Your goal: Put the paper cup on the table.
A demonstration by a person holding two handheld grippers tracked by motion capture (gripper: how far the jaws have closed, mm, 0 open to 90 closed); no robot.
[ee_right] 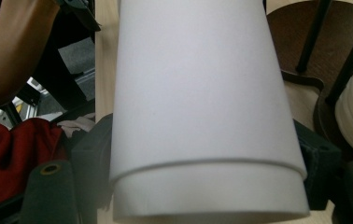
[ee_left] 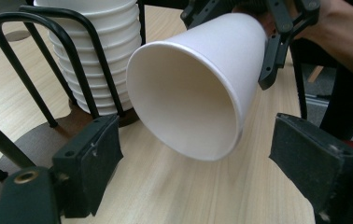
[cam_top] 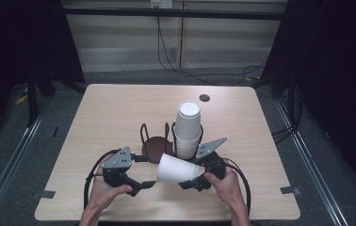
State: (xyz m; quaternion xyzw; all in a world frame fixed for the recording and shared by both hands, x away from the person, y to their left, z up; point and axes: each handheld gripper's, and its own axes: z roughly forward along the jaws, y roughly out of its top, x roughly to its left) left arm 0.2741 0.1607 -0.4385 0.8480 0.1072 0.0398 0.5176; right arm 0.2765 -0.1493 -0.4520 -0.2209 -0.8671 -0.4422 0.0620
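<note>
From the high view, the right hand-held gripper [cam_top: 192, 181] holds a single white paper cup [cam_top: 176, 169] on its side just above the table [cam_top: 110, 117], its long axis running left to right. The cup's base sits between the right jaws and its open mouth faces the left hand-held gripper [cam_top: 143, 185], which hangs just beside the rim without touching it. Behind them a stack of cups [cam_top: 188, 129] stands upright in a black wire cup holder [cam_top: 155, 146] on a dark round base.

In the left gripper view, the paper cup [ee_left: 198, 88] comes in from the upper right, mouth toward the camera and tilted slightly down. The left jaws stand apart, one to each side of the rim and nearer the camera, with nothing between them. The right hand-held gripper [ee_left: 277, 42] clamps the narrow end.

In the right gripper view, the paper cup [ee_right: 202, 102] runs straight away from the camera, and the padded fingers [ee_right: 93, 149] press its sides near the base. The mouth is the free end, so the left hand-held gripper is the nearer one for taking it, likely by closing on the rim.
</note>
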